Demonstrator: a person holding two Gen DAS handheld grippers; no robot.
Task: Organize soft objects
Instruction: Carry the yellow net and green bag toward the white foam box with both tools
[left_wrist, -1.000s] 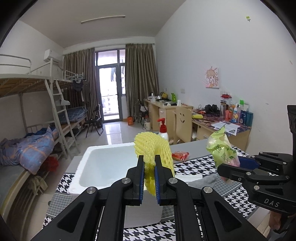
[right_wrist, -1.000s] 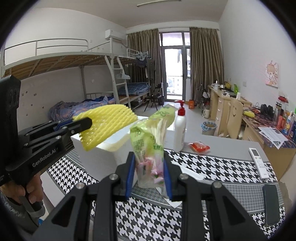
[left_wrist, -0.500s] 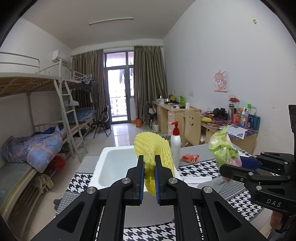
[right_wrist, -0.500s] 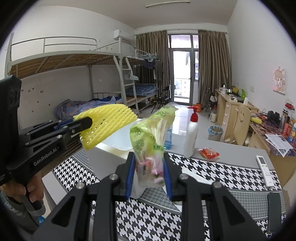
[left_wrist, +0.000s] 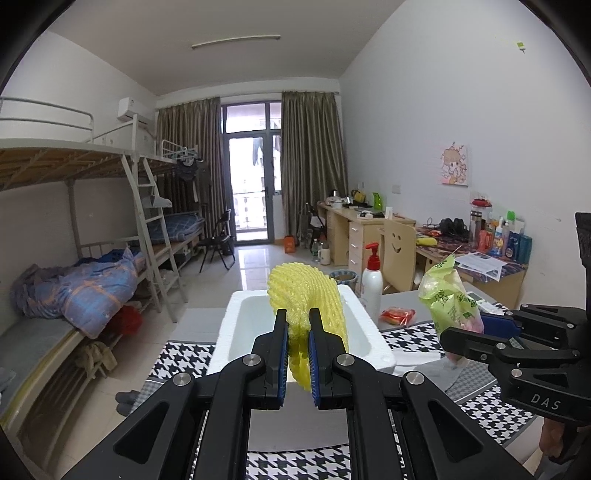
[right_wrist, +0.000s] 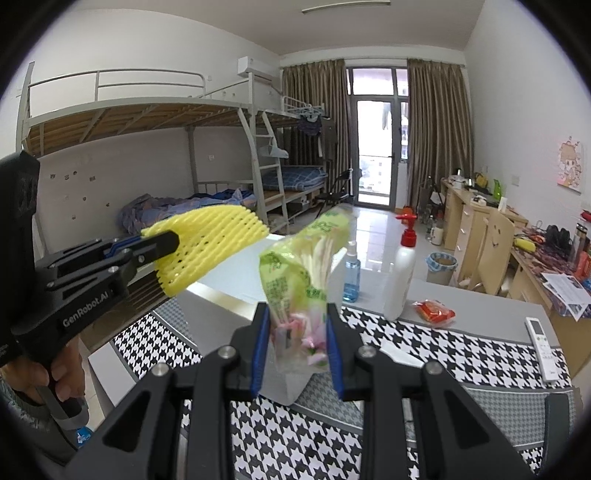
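Observation:
My left gripper (left_wrist: 297, 320) is shut on a yellow foam fruit net (left_wrist: 308, 299), held in the air above the near end of a white foam box (left_wrist: 373, 338). In the right wrist view the same net (right_wrist: 212, 251) fans out from the left gripper (right_wrist: 171, 240) at the left. My right gripper (right_wrist: 295, 314) is shut on a green plastic bag of pink and white items (right_wrist: 301, 280), lifted over the table. From the left wrist view that bag (left_wrist: 448, 304) hangs at the right, beside the box.
A houndstooth mat (right_wrist: 443, 354) covers the grey table. On it stand a white pump bottle (right_wrist: 400, 280) and a blue spray bottle (right_wrist: 351, 273); a red packet (right_wrist: 434, 312), a remote (right_wrist: 541, 347) and a dark phone (right_wrist: 557, 413) lie to the right. Bunk beds stand left, desks right.
Both grippers have drifted across the table with their loads still held. The box, bottles and room have slid sideways in both views; the blue spray bottle has come into sight.

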